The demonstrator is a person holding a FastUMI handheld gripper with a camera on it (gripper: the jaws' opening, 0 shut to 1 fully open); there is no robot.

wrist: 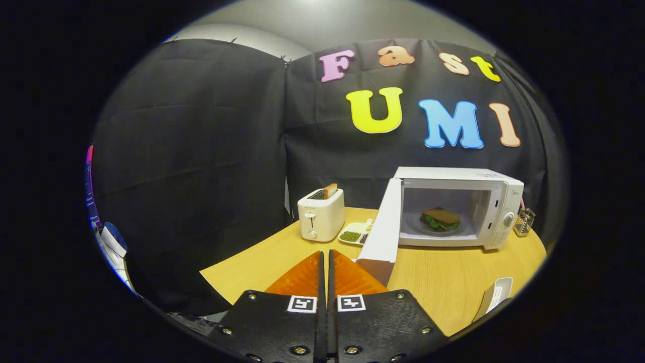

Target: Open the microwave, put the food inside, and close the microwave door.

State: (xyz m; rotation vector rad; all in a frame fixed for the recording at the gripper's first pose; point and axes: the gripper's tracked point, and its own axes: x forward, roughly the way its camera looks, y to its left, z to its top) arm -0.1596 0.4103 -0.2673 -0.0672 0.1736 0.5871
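Right of centre, microwave (456,206) door (381,227) hangs open with sandwich (440,218) already inside, gripper (326,257) clenched empty near the door's edge, probably to push it closed.

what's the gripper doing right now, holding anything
Gripper: shut, fingers together with nothing between them, just short of the open microwave door.
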